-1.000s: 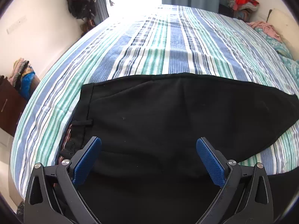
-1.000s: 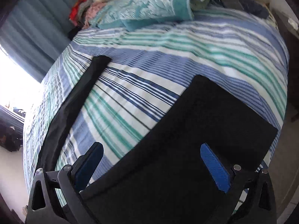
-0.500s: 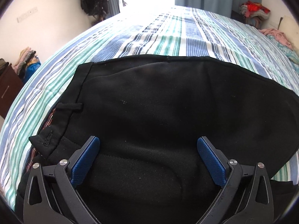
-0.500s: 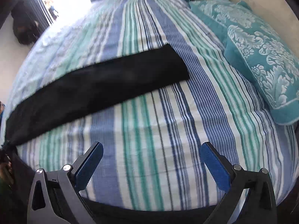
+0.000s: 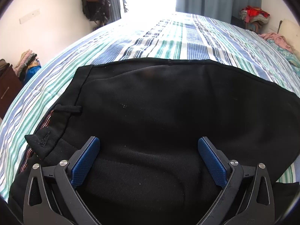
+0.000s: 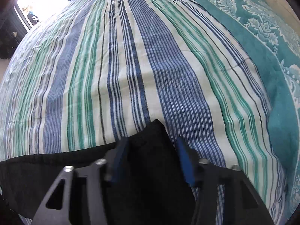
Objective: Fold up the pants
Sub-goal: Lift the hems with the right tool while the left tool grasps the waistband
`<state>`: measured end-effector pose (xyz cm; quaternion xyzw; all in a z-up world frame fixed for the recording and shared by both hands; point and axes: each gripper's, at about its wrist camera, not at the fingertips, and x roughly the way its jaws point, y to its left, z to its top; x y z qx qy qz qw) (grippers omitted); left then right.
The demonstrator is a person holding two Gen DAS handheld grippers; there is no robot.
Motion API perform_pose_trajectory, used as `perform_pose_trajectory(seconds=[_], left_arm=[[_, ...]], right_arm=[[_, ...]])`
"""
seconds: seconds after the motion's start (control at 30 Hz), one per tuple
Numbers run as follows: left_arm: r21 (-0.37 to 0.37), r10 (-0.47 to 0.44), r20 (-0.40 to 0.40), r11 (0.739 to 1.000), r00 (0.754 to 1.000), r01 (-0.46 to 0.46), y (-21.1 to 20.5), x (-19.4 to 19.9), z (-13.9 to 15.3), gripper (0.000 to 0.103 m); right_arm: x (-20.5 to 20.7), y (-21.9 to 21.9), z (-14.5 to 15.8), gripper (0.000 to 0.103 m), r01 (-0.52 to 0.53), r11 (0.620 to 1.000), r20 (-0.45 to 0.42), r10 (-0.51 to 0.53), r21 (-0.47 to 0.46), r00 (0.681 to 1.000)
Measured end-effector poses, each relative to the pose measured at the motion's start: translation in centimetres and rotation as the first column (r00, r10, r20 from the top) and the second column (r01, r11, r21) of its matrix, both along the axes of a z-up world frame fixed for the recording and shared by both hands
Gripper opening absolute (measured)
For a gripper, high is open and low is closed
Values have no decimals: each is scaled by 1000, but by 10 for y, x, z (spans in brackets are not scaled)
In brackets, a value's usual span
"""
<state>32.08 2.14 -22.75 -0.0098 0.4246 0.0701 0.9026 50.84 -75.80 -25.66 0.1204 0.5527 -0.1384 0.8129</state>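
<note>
A pair of black pants (image 5: 168,112) is lying flat across the near side of a bed covered by a striped sheet (image 5: 168,37) in blue, green and white. In the left wrist view the waistband end is facing left, with a belt loop (image 5: 69,109) sticking out and a corner of fabric turned up beside it. The left gripper (image 5: 149,161) is hovering over the seat of the pants with its blue pads (image 5: 85,161) spread wide, pressing on nothing. In the right wrist view the right gripper (image 6: 151,159) is pointing steeply down at the bed, its jaws closing around a raised end of the black pants (image 6: 150,168); the cloth is sitting between the two blurred blue pads (image 6: 184,161), though whether they are already pinching it cannot be told. A teal patterned pillow (image 6: 262,37) is lying along the right edge of the sheet, well apart from the pants.
</note>
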Motion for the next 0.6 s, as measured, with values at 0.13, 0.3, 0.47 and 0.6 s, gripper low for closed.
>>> perform_pose_trajectory(seconds=[0.13,0.3,0.47,0.6], left_arm=[[1,0,-3,1000,1000,0,0,1,0,102],[7,1,-12,1000,1000,-1,-1,3,1,102],[20,3,-26,1000,1000,-3,-2,4,2,102],[18,11,-63,1000,998,-10,-2,8,5,102]], right_arm=[[-41,16,42,12,-33,998,194,41,-45,980],[-166,41,94,9,-33,999,366,41,-28,930],[-304,60,74,9,114,993,363,-111,13,925],[-354,70,32,30,194,981,200,-188,-11,962]])
